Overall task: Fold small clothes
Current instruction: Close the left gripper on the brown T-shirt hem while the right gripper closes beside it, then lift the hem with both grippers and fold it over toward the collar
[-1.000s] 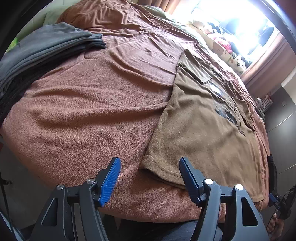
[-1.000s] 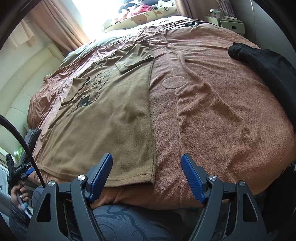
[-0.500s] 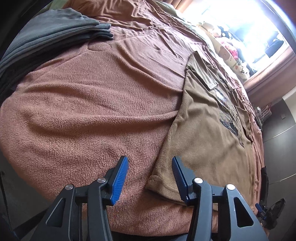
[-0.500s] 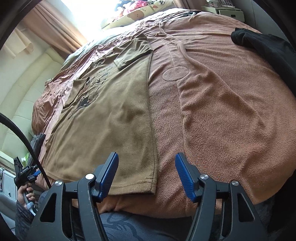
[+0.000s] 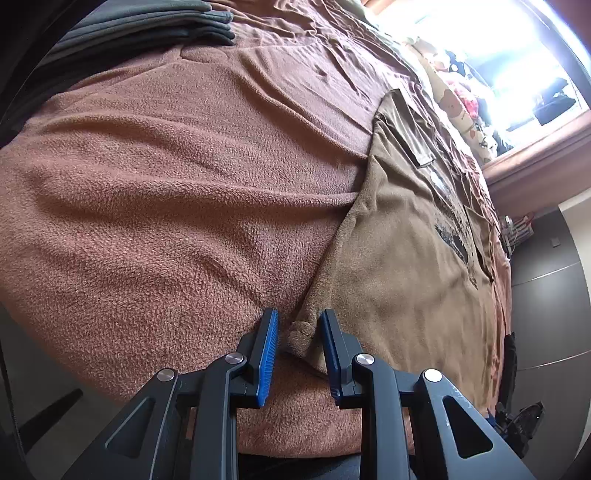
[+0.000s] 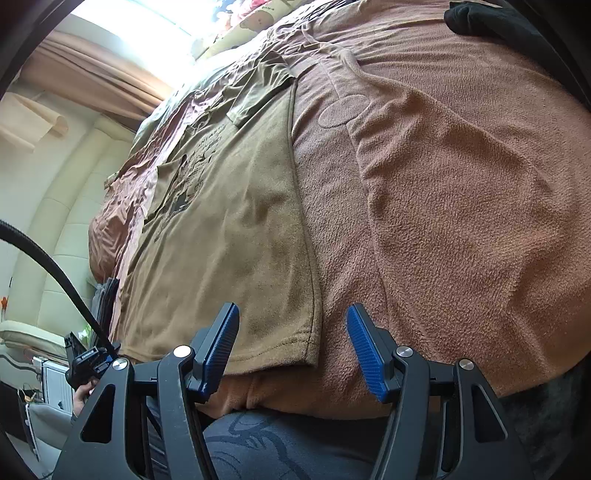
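1. The brown T-shirt (image 5: 402, 266) lies flat, print side up, on the fleece blanket (image 5: 177, 192) that covers the bed; I take the shirt as my landmark. Its hem runs along the blanket's near edge, and the stack of folded grey clothes (image 5: 155, 26) sits well away off its left side.

2. My left gripper (image 5: 297, 334) straddles the shirt's near left hem corner. Its jaws have just been closing, and the bunched corner sits between them, but I see a gap at each pad, so I count it as not yet gripped. I would finish the pinch squarely on the hem's thick seam and keep the blanket out of it.

3. My right gripper (image 6: 291, 332) hovers over the shirt's near right hem corner with jaws apart and nothing pinched. The corner lies flat between the pads. I would sink lower so one finger slips under the hem before closing.

4. Once both corners are held, I judge that lifting them together and level will keep the fold straight. A one-sided pull would skew the shirt.

5. The black garment (image 6: 491, 18) lies far off the shirt's right side; I leave it alone.
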